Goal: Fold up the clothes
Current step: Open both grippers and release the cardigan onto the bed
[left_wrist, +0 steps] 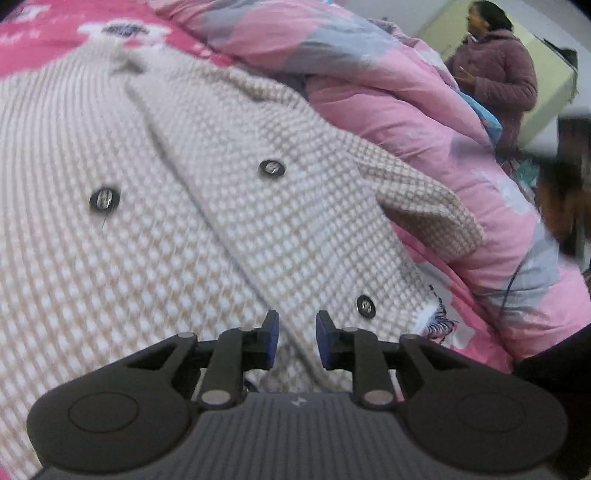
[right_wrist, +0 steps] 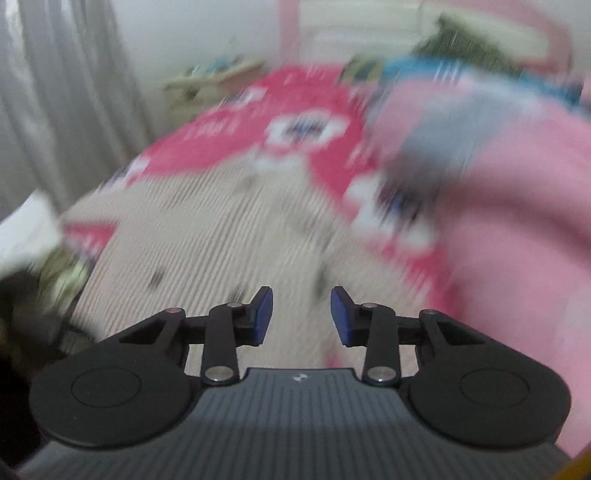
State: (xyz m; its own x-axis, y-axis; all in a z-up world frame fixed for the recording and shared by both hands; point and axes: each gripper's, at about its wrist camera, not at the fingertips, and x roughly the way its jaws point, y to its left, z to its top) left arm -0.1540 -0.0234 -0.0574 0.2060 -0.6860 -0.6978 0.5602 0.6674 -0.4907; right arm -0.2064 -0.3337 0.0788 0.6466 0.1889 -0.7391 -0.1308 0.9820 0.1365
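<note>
A cream waffle-knit cardigan [left_wrist: 155, 206] lies spread on the bed's pink printed sheet [left_wrist: 44, 33], dark buttons [left_wrist: 272, 168] down its front, one flap folded across toward three o'clock. The left gripper [left_wrist: 297, 338] hovers just above the knit's edge at six o'clock, its blue pads [left_wrist: 272, 341] parted with nothing caught between them. The right gripper [right_wrist: 301, 315] hangs released too, jaws apart and empty, over the same cardigan [right_wrist: 207, 236], badly blurred. A pink quilt [left_wrist: 424, 122] is heaped at two o'clock, and a person [left_wrist: 495, 74] in a mauve coat stands beyond it.
</note>
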